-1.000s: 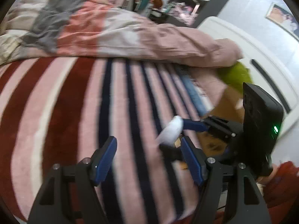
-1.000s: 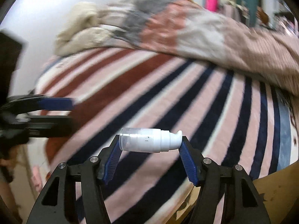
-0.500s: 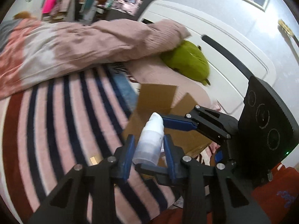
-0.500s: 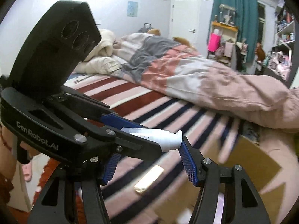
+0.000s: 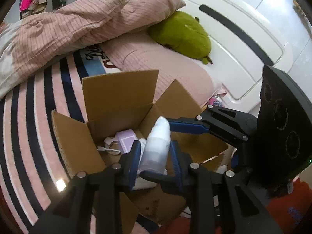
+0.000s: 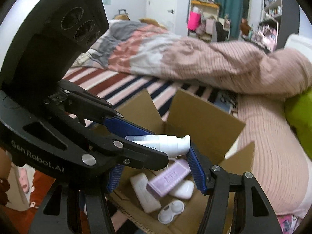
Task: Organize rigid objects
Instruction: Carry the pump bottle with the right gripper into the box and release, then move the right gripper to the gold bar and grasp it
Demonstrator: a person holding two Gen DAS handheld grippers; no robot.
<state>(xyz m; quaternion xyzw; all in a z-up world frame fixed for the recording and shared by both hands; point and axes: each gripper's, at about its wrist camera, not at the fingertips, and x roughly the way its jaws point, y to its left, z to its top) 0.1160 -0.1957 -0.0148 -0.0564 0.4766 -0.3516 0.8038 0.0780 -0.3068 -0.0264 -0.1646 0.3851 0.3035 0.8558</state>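
Both hand-held grippers have swung from over the striped bed cover to above the open cardboard box point(image 5: 120, 91), and the left hand-held gripper point(image 5: 155, 156), spread wide a second ago, now pinches the white pump bottle point(image 5: 157, 146) across its body. The right hand-held gripper point(image 6: 156, 161) is clamped on the same bottle point(image 6: 161, 144) end to end — nozzle against one blue pad, base hidden behind the left tool. So the bottle hangs just above the box mouth, held twice, in what looks like a handover.

Inside the box point(image 6: 204, 115) lie a lilac carton point(image 6: 169, 177), two white cases point(image 6: 144, 193) and a contact-lens case point(image 6: 170, 210); the left view also shows a white cable point(image 5: 109, 150).

The bottle should be light and stiff, but its smooth plastic is likely slippery, and the tapered nozzle end gives a poor seat. The straight middle of the body is the safer place to hold — where the left pads sit now.

Compared with half a second ago, the box fills far more of both views, so the pair has closed in on it.
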